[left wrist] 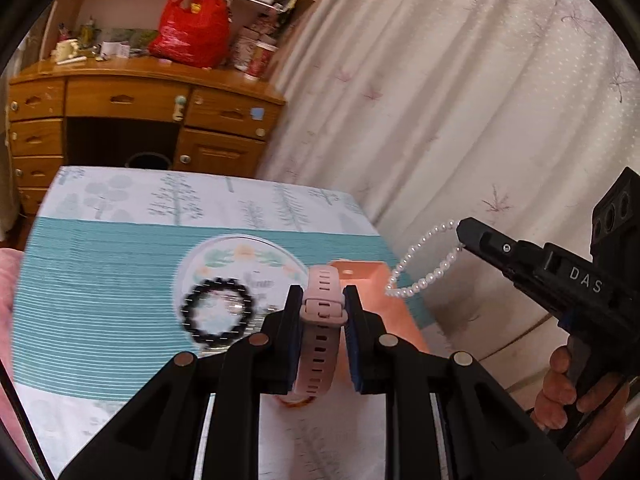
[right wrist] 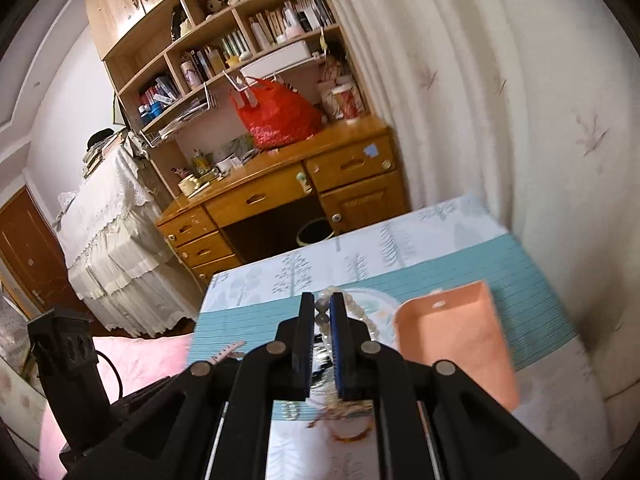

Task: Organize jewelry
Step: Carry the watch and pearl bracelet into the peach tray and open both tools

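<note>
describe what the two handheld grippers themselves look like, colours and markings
Both the left gripper and the right gripper are matte black plastic with silver round pivot pins and blue ribbed finger pads. The right one's side carries white "DAS" lettering.

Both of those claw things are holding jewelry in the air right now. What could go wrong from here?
1. The pearl bracelet hangs from just the tip of the right gripper, so it could slip off and drop beside the orange tray rather than into it.
2. The pink watch strap, pinched in the left gripper, dangles over the amber bangle and might snag it.
3. The frames look motion-blurred; quick moves could swing the pearls loose.
</note>
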Motion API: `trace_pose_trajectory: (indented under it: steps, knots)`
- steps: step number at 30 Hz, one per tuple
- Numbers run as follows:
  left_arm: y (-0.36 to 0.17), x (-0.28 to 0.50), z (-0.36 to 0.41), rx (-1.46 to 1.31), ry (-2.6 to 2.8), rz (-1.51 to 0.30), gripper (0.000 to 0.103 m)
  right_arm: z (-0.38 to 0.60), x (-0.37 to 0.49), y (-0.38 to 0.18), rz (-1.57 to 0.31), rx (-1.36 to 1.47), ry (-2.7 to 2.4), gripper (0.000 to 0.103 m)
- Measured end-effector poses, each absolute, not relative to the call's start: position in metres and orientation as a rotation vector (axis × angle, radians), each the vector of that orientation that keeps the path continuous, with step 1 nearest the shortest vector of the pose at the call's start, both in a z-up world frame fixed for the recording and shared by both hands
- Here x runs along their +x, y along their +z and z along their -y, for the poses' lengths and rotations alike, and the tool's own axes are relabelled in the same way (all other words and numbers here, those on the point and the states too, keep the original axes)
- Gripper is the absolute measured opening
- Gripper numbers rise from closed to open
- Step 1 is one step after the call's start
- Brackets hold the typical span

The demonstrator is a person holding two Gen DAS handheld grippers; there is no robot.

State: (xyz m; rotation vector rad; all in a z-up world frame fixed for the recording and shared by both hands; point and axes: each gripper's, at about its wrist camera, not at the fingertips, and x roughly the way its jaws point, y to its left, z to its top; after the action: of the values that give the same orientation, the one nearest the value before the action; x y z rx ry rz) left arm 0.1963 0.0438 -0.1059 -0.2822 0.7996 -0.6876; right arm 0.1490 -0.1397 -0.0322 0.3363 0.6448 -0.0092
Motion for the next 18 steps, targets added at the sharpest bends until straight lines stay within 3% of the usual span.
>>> trace_pose_trajectory:
  steps: [6,13,15,16,17,18]
  knots:
    - [-0.119,0.197,0.004,-0.324,-0.734,-0.828,0.018,0.174,0.144,-0.045,-0.676,0.272,-0.019,0.007]
    - [-0.141,0.193,0.062,-0.330,-0.677,-0.887,0.020,0.210,0.143,-0.095,-0.854,0.236,0.061,0.008]
    - [-0.147,0.191,0.075,-0.315,-0.629,-0.907,0.039,0.219,0.144,-0.112,-0.910,0.248,0.094,0.008]
    - [-0.152,0.189,0.082,-0.308,-0.595,-0.916,0.059,0.223,0.144,-0.119,-0.932,0.257,0.107,0.011]
    - [-0.156,0.188,0.086,-0.309,-0.568,-0.921,0.069,0.229,0.145,-0.127,-0.962,0.263,0.125,0.021]
    - [-0.159,0.187,0.086,-0.312,-0.555,-0.926,0.070,0.233,0.145,-0.134,-0.989,0.256,0.141,0.027]
